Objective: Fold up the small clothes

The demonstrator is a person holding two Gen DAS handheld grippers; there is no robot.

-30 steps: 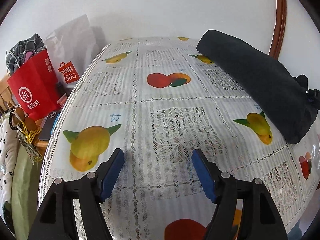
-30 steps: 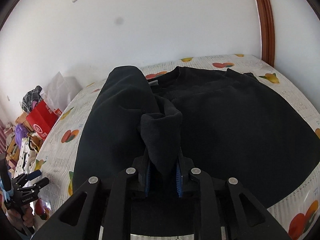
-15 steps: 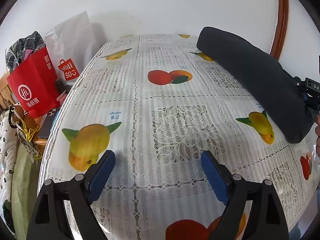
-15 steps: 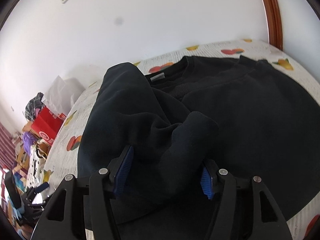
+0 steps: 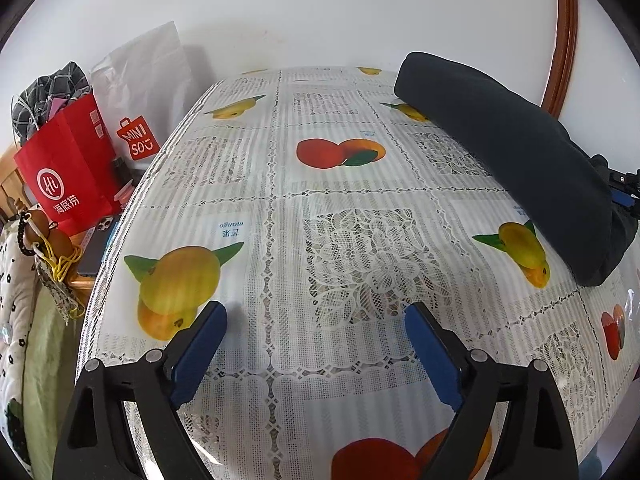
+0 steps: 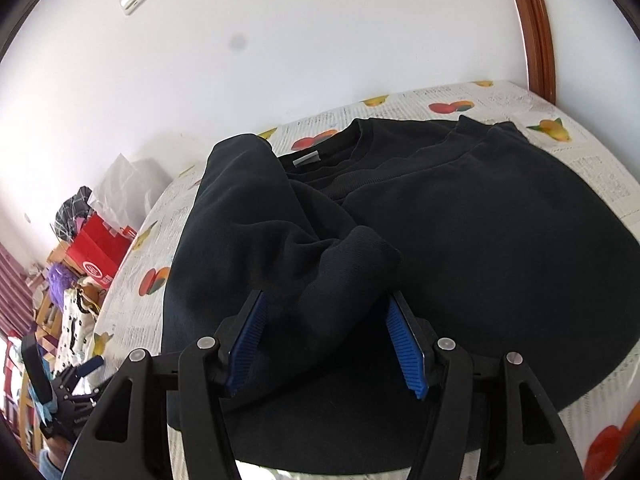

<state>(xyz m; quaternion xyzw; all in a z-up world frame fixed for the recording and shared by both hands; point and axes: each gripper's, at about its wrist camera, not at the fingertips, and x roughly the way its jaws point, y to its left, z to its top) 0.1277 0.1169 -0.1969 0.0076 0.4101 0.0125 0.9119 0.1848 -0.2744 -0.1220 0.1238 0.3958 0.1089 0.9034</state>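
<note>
Right gripper (image 6: 324,340) just released sleeve (image 6: 304,256) onto sweatshirt (image 6: 480,216) body; sleeve fold done. Left gripper (image 5: 316,344) opening, empty, over desk (image 5: 280,184) left of sweatshirt.

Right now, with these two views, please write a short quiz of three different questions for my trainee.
1. True or false: the black sweatshirt lies on bare wood.
2. What lies inside the right claw? A) a sleeve B) a towel C) nothing
3. Which brand name is on the white bag?
Key: 1 false, it lies on a fruit-print tablecloth; 2 A; 3 MINISO.
</note>
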